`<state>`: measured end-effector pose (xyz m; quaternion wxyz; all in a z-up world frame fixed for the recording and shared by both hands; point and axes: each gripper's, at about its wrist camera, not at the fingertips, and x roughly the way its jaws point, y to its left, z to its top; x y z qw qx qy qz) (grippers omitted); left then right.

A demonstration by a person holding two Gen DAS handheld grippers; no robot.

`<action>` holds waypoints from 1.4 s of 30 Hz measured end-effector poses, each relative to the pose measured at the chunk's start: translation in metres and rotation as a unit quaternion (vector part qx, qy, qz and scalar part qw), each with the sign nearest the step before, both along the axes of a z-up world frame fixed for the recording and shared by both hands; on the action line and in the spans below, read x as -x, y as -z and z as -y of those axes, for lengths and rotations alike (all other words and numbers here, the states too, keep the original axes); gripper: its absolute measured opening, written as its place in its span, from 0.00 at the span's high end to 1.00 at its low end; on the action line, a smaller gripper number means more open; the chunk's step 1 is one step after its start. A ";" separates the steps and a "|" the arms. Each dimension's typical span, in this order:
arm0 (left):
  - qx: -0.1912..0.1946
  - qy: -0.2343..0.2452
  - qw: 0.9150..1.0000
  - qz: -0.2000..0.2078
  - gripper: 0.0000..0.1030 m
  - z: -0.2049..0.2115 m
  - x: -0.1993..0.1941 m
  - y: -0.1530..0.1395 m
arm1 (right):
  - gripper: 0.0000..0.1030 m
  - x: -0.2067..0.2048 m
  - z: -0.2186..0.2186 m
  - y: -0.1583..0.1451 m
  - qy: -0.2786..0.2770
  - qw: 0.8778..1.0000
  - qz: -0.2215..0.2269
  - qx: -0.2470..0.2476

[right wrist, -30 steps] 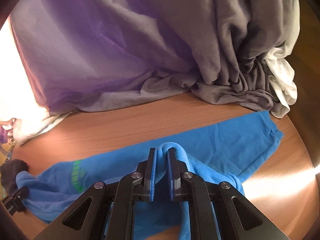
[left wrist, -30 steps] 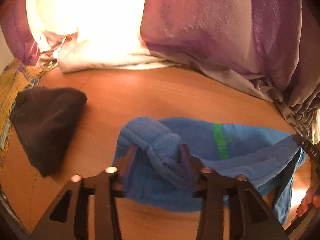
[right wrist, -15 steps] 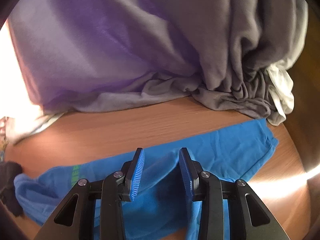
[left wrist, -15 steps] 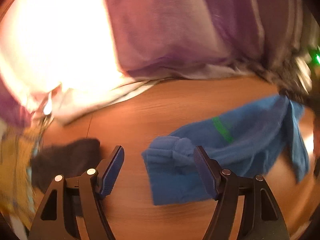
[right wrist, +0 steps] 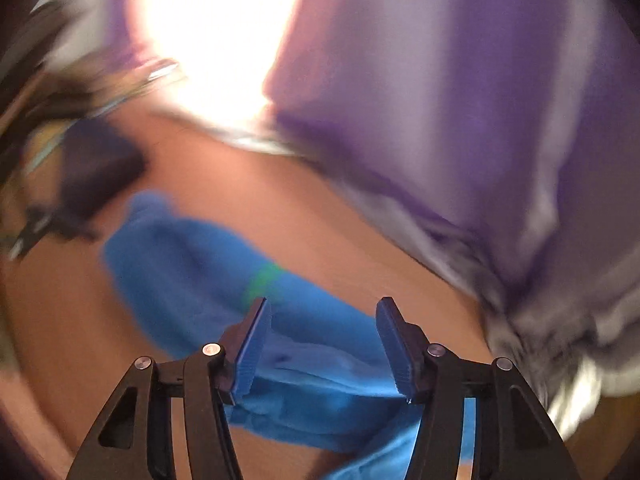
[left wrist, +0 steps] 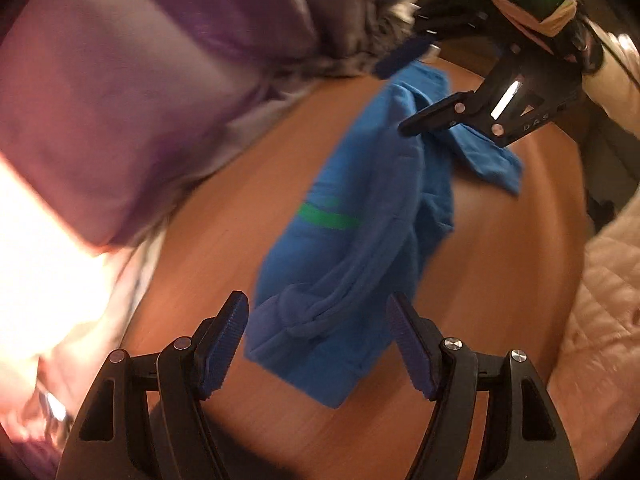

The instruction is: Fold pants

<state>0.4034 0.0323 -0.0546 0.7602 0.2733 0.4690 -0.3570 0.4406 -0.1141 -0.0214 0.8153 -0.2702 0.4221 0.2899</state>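
Observation:
The blue pants (left wrist: 372, 216) with a green stripe lie folded lengthwise on the wooden table (left wrist: 248, 184). My left gripper (left wrist: 318, 312) hangs above their bunched near end, open, with nothing pressed between its pads. In the same view my right gripper (left wrist: 404, 92) hovers over the far end of the pants. In the right wrist view, which is blurred, my right gripper (right wrist: 322, 312) has its jaws opening, above the blue pants (right wrist: 208, 268), and the pads do not press on the cloth.
A large purple and grey heap of cloth (left wrist: 132, 80) lies along the far side of the table. A dark garment (right wrist: 96, 176) sits beyond the pants' end. A person's pale quilted sleeve (left wrist: 600, 300) is at the right. Bright glare (right wrist: 216, 28) washes out part of the view.
Both grippers let go of the blue pants, opened and lifted off them. Both wrists rolled, so the pants now lie at a slant in each view.

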 end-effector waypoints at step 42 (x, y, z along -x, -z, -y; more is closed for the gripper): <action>-0.007 -0.115 0.962 -0.248 0.76 -0.011 -0.108 0.098 | 0.83 -0.107 -0.008 0.101 -0.141 0.949 -0.281 0.027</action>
